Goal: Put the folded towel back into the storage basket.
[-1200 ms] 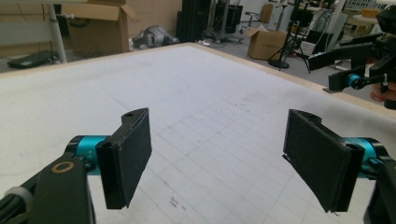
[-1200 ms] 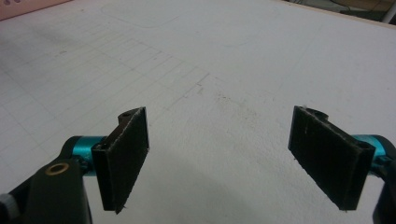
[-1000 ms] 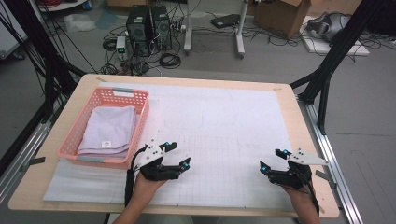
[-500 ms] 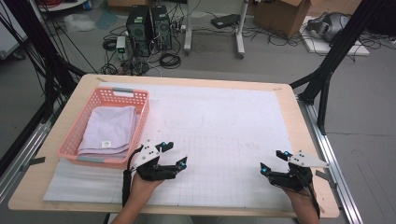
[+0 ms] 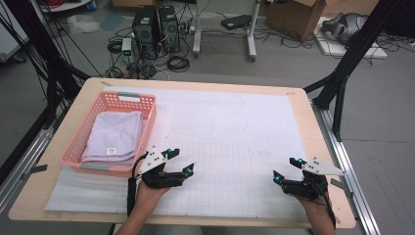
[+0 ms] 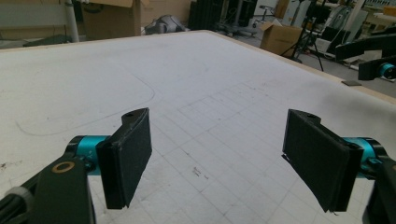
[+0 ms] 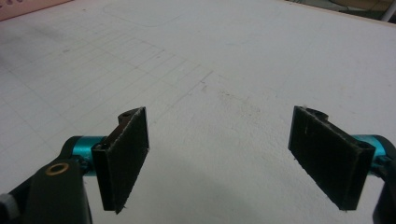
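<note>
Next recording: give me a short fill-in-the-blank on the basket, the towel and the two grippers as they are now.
1. The folded lavender towel lies inside the pink ____.
2. The jaws of the left gripper stand ____, with nothing between them.
3. The basket sits on the table nearer the ____ gripper.
4. The right gripper holds ____.

Missing words: basket; open; left; nothing

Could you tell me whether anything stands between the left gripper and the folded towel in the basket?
Yes: the near wall of the pink plastic basket stands between the open left gripper and the folded lavender towel; above the wall nothing visible blocks it.
</note>
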Tool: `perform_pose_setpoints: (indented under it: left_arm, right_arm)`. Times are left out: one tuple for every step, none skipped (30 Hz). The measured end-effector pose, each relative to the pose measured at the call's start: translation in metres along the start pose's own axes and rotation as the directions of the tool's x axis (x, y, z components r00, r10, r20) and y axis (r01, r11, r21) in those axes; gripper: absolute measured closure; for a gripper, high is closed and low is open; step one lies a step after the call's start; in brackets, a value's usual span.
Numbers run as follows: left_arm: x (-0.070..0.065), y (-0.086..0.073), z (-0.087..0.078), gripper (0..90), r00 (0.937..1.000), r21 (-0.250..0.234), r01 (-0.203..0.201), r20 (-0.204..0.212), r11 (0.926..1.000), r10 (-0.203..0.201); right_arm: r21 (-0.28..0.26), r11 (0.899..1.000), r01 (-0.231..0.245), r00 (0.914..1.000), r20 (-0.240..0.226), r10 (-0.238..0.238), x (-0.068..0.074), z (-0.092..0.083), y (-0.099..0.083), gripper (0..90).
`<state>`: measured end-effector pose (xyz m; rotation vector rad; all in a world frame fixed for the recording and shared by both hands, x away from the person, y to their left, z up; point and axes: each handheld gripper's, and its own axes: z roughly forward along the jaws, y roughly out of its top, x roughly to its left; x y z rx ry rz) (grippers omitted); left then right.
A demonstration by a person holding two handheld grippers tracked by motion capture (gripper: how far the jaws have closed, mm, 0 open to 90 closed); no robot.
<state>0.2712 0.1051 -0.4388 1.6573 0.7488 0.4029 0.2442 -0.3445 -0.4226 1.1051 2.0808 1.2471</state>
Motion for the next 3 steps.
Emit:
perform_pose_setpoints:
  left_arm:
    - [0.0003, -0.0002, 0.0002, 24.1, 1.0, 0.002, 0.001, 0.002, 1.0, -0.001]
    - [0.0006, -0.0004, 0.0006, 24.1, 1.0, 0.004, -0.001, 0.002, 1.0, 0.001]
    - [0.0009, -0.0006, 0.0008, 24.1, 1.0, 0.006, -0.001, 0.002, 1.0, 0.001]
  right_arm:
    - [0.0, 1.0, -0.001, 1.0, 0.0, 0.001, 0.0, 0.0003, 0.0, 19.4]
    - [0.001, 1.0, 0.0, 1.0, -0.001, 0.0, 0.0, 0.0006, 0.0, 19.5]
    - [-0.003, 1.0, 0.001, 1.0, -0.002, -0.001, -0.0002, 0.0013, -0.0002, 19.4]
